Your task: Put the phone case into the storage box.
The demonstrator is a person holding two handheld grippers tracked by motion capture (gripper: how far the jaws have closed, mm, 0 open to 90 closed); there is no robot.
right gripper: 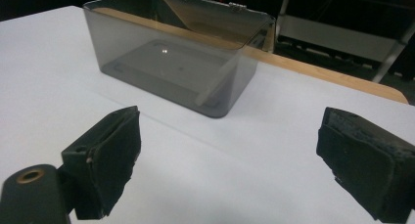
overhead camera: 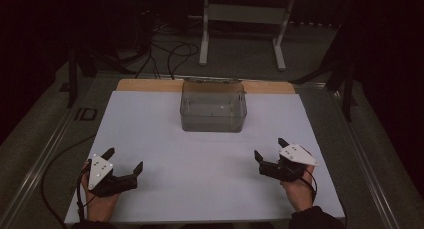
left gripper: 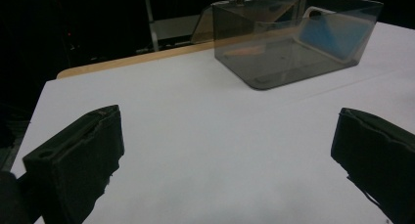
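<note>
Our left tool (overhead camera: 123, 161) rests near-left on the white desk (overhead camera: 165, 134), jaws spread, gripping nothing. At far centre stands a smoky see-through box (overhead camera: 213, 109), lid open. Our right tool (overhead camera: 269, 153), near-right, is spread too. A careless push might slide the light box.

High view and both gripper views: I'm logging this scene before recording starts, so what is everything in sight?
Box: one, smoky clear plastic, open, lid hinged back, far middle of the sheet.
White sheet: one, covering the table.
Wooden board: one, tan, edge showing beyond the sheet's far side.
Metal stand: one, pale grey, on the floor beyond the table.
Cables: several, black, on the floor beyond the table.
Left gripper: one, black, near left, jaws apart.
Right gripper: one, black, near right, jaws apart.
Hands: two, each holding a gripper.
</note>
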